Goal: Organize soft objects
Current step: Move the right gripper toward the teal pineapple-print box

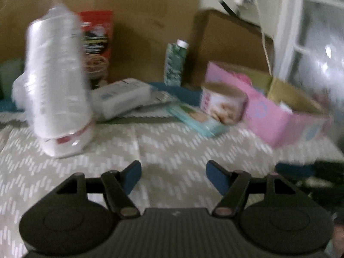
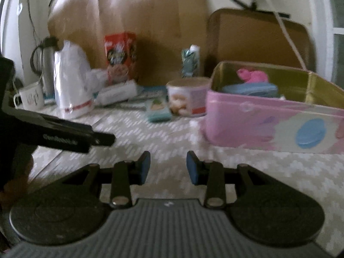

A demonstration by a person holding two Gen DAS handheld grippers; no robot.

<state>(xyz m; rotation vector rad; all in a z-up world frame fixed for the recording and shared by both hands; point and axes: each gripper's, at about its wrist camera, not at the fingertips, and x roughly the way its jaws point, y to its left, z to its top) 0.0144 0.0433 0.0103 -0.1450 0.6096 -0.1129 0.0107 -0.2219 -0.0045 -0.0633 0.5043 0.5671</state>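
Both grippers, left (image 1: 173,177) and right (image 2: 168,167), hover with jaws apart and empty; white plastic-wrapped pack (image 1: 57,81) stands upright.

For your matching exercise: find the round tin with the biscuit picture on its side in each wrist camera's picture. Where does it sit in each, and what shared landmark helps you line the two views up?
Left wrist view: the round tin sits right of centre, at the left end of the pink box.
Right wrist view: the round tin sits at centre, again at the pink box's left end.
Shared landmark: the red carton at the back.
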